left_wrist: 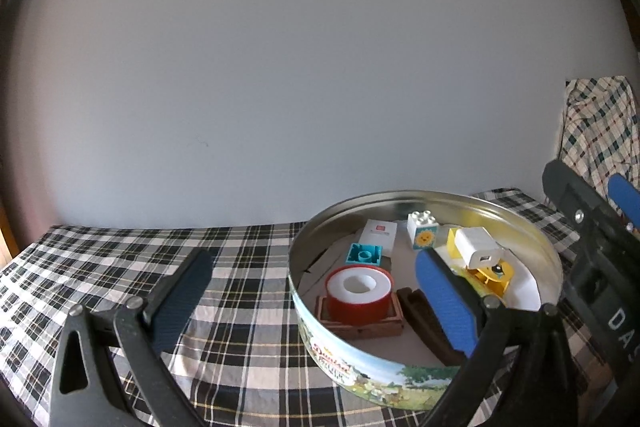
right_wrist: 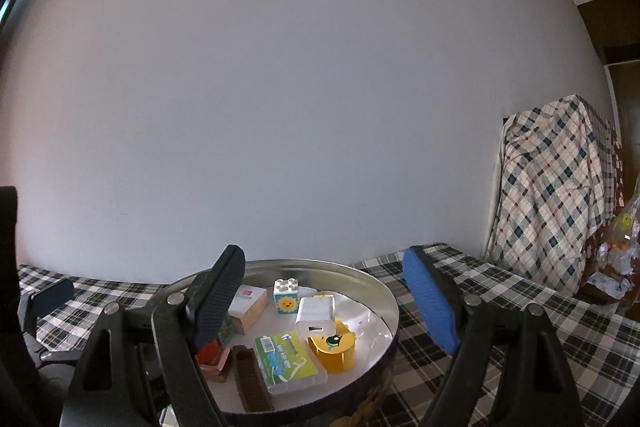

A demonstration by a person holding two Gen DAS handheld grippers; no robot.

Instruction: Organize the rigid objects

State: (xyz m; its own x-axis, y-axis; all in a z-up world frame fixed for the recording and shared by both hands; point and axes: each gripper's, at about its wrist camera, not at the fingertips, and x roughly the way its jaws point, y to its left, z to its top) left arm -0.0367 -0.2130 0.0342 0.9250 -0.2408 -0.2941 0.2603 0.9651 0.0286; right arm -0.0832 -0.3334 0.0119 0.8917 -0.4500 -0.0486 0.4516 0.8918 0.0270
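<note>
I saw the tin [left_wrist: 420, 383] full of small things. My left gripper [left_wrist: 316, 291] and right gripper [right_wrist: 324, 307] both gaped wide, holding nothing.

A round tin [left_wrist: 420, 383] sits on a plaid cloth [left_wrist: 120, 259], holding a red tape roll [left_wrist: 358, 293], white charger [left_wrist: 478, 247], teal block [left_wrist: 363, 254] and sun block [left_wrist: 423, 230]. The left gripper [left_wrist: 316, 301] stands open, empty, its right finger over the tin.

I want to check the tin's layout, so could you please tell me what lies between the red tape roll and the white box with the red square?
In the left wrist view, a teal toy brick lies between the red tape roll and the white box.
</note>
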